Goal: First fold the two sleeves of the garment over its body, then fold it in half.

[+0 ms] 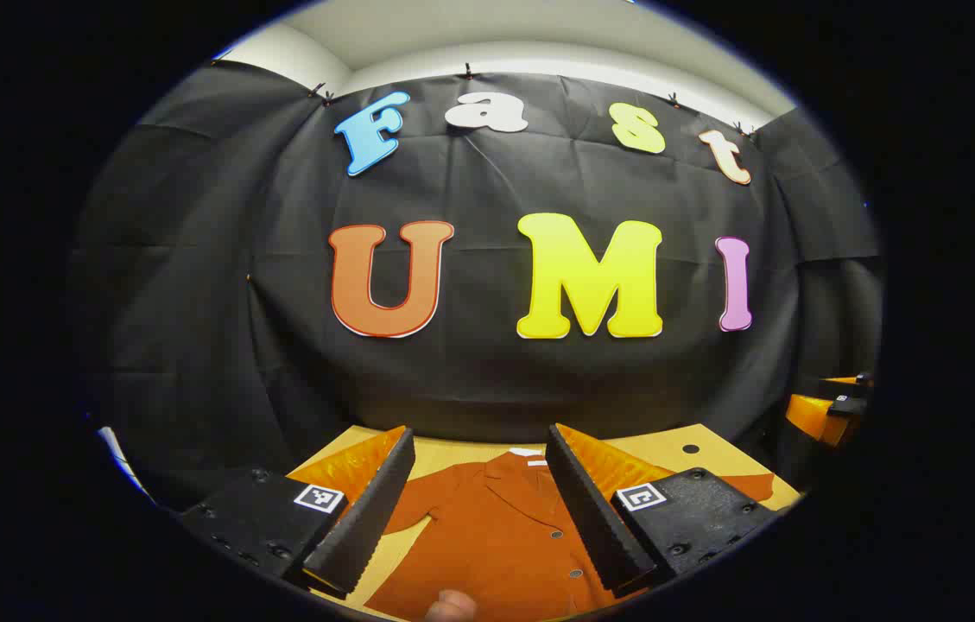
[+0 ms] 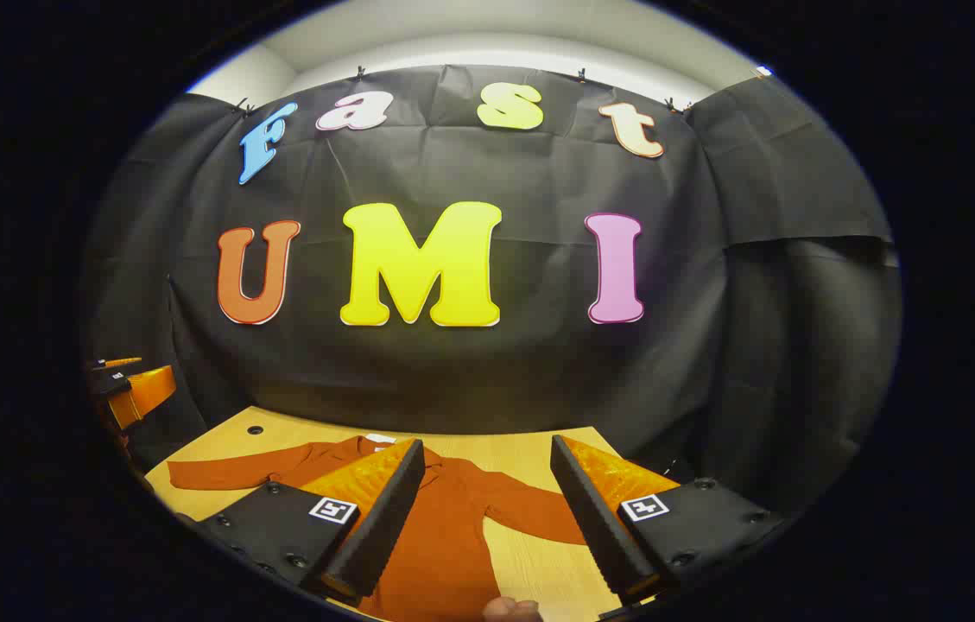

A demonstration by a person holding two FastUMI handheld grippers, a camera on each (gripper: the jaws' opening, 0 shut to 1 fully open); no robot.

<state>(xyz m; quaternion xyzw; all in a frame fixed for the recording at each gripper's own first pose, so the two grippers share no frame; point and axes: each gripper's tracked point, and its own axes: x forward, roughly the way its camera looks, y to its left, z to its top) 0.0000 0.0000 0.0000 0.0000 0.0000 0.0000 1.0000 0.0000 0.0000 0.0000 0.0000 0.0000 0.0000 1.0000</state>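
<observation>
garment (image 1: 496, 536) flat on surface (image 2: 539, 453), sleeves spread out, unfolded, prob laid ready for sleeve folds | left tongs (image 1: 480, 510) wide, nothing held | right tongs (image 2: 487, 510) wide, nothing held, raised above fabric, prob pre-grab

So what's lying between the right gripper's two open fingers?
In the right gripper view, the right gripper frames the shirt's body and one spread sleeve, lying flat on the bare wooden table.

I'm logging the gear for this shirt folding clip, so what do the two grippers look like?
Left gripper and right gripper look alike: two long wedge-shaped fingers with ribbed inner faces, mounted on dark blocks with screw heads, each carrying a small square black-and-white tag.
</observation>
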